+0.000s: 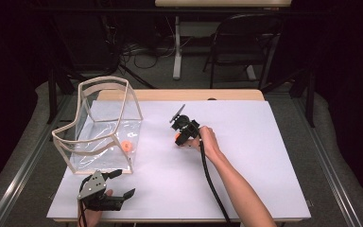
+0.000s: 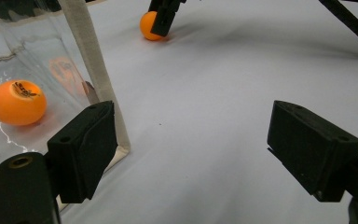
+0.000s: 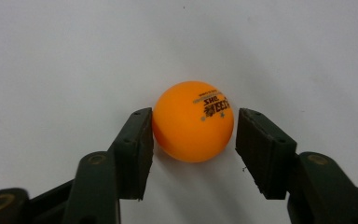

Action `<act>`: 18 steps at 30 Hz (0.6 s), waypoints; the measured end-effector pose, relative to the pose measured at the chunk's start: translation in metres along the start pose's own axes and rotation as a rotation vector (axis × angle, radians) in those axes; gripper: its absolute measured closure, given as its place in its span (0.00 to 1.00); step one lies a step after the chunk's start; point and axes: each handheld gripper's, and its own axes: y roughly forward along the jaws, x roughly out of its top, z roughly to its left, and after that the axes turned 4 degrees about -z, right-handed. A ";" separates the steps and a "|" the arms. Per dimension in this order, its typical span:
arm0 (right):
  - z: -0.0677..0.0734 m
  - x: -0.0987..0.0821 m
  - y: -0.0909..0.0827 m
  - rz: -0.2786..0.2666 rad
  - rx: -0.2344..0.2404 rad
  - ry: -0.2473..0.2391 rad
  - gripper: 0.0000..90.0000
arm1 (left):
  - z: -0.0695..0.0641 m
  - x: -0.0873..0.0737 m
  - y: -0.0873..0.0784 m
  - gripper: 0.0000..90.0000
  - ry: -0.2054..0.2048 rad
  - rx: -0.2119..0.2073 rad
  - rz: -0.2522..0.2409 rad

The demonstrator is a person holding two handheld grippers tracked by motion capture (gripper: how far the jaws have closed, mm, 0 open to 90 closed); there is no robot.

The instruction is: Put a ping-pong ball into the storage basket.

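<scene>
Jaws of the left gripper [image 1: 119,184] are held wide apart at the near left of the table [image 1: 246,189], with nothing between them; it rests near the front edge, just in front of the clear bag [image 1: 105,124]. In the left gripper view its left jaw stands just beside the bag's cream-trimmed corner, without a grip on it. The bag stands upright and open on the left of the white surface, and one orange ball [image 2: 17,102] already lies inside on its floor.

Farther out, near the middle of the table, the right gripper [image 3: 193,140] is lowered onto a second orange ball [image 3: 193,121], which sits on the white surface to the right of the bag and well apart from it. The jaws are drawn in around this ball: the left pad is seen touching its side, while a thin gap seems to remain at the right pad, so a full clamp is not yet certain.

The step in hand is judged to be the pickup of the second ball. The next move calls for the last of the closing to be finished squarely across the ball's middle, since a round, light ball may squirt out. It is then to be lifted, carried left over the bag's open top and released inside.
</scene>
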 end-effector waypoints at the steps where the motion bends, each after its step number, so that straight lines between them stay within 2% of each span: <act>1: 0.000 0.000 0.000 0.003 0.003 -0.001 0.55 | 0.000 0.000 0.000 0.18 -0.001 -0.001 0.000; 18: 0.001 0.002 -0.007 0.003 0.009 -0.017 0.56 | -0.001 0.000 0.000 0.18 0.000 0.003 0.002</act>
